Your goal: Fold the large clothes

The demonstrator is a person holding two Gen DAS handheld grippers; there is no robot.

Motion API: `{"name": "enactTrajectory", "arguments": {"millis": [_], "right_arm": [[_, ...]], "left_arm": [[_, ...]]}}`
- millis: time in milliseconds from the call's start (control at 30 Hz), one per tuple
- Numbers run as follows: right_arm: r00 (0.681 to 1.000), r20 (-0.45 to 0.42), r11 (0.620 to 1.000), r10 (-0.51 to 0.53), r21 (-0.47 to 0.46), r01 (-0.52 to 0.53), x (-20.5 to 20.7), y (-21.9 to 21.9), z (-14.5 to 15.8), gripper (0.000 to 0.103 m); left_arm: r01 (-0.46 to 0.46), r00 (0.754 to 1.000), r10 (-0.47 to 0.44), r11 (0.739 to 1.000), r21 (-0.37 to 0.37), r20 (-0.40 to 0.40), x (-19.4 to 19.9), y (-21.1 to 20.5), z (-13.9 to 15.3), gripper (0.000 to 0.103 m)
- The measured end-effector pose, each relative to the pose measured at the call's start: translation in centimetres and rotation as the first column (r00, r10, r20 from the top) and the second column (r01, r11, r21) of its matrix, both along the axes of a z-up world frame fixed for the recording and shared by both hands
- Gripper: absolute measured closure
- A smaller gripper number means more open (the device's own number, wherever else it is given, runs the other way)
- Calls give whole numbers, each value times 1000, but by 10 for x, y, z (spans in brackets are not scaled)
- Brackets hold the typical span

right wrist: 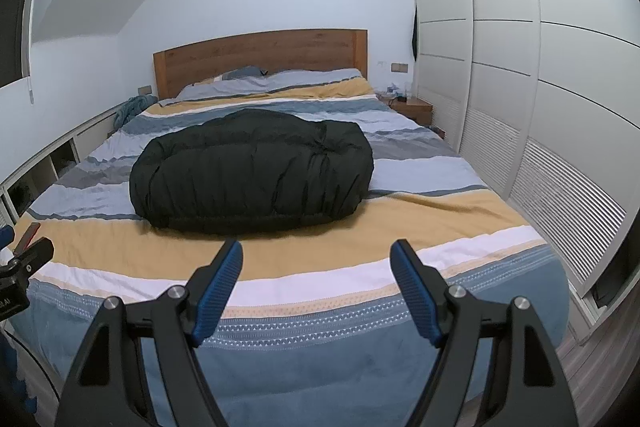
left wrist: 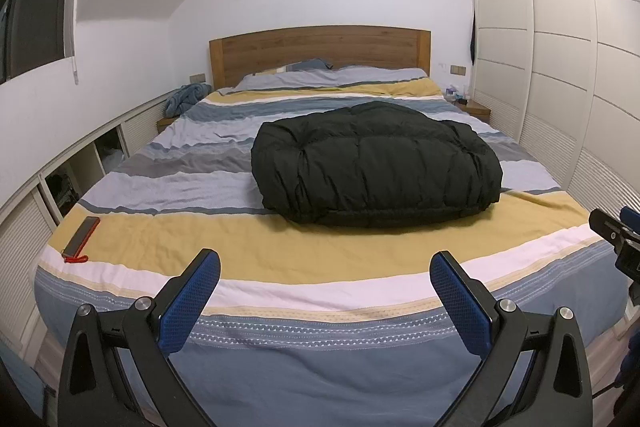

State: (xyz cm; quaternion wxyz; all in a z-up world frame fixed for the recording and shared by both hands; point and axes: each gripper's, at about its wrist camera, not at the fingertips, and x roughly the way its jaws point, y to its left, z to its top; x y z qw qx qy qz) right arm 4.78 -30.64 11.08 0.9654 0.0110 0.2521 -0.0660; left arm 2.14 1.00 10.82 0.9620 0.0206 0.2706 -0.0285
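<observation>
A black puffy jacket (left wrist: pixel 376 163) (right wrist: pixel 252 175) lies as a folded bundle on the middle of the striped bed (left wrist: pixel 280 239) (right wrist: pixel 120 251). My left gripper (left wrist: pixel 325 263) hangs over the foot of the bed, well short of the jacket, its blue-padded jaws wide apart and empty. My right gripper (right wrist: pixel 317 253) hovers over the foot edge as well, open with nothing between its fingers. Part of the right gripper's body (left wrist: pixel 618 239) shows at the right edge of the left wrist view, and part of the left one (right wrist: pixel 20 267) shows at the left edge of the right wrist view.
A phone with a red strap (left wrist: pixel 82 233) lies on the bed's near left corner. A wooden headboard (left wrist: pixel 320 51) and pillows are at the far end. White wardrobes (right wrist: pixel 520 87) line the right side, low cabinets (left wrist: pixel 60 179) the left, with a blue cloth heap (left wrist: pixel 186 99) on them.
</observation>
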Motion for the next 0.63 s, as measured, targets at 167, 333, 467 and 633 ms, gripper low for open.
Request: {"name": "enactTrajectory", "arguments": {"millis": [167, 333, 467, 633], "right_arm": [[1000, -11, 1000, 2, -3, -2, 3, 1, -3, 28], [1000, -20, 1000, 2, -6, -2, 3, 2, -7, 28], [1000, -31, 1000, 1, -6, -1, 5, 2, -10, 28], [999, -41, 1000, 3, -8, -3, 8, 2, -13, 28]], "left_arm": [[-3, 1000, 3, 1000, -3, 0, 2, 2, -1, 1], [-7, 1000, 7, 1000, -11, -11, 5, 5, -5, 1], [-10, 1000, 10, 1000, -17, -17, 6, 8, -7, 1], [-10, 1000, 9, 1000, -20, -27, 9, 10, -9, 1]]}}
